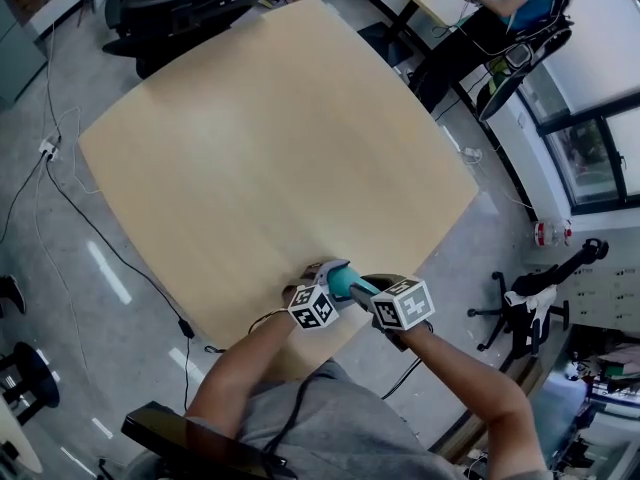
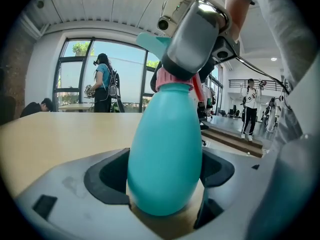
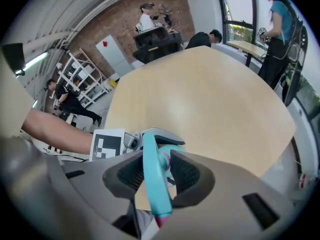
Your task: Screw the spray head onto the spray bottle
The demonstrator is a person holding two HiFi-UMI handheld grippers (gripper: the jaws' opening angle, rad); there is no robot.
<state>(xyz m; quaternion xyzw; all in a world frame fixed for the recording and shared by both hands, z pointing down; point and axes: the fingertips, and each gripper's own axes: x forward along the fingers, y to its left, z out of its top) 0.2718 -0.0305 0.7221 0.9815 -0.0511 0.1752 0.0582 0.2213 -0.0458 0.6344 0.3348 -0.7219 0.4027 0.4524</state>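
The left tongs (image 2: 165, 194) are gripping the belly of the teal egg-shaped plastic spray bottle (image 2: 165, 149), apparently bracing it so that it cannot spin. The right tongs (image 3: 158, 174) are pinching the teal plastic spray head (image 3: 150, 164) at the opposite end, probably to turn it. The head's pink collar (image 2: 172, 81) is sitting on the bottle's neck, so threading looks under way. Both are working at the near edge of the pale wooden tabletop (image 1: 270, 138). The bottle is opaque, so I cannot tell what it is holding.
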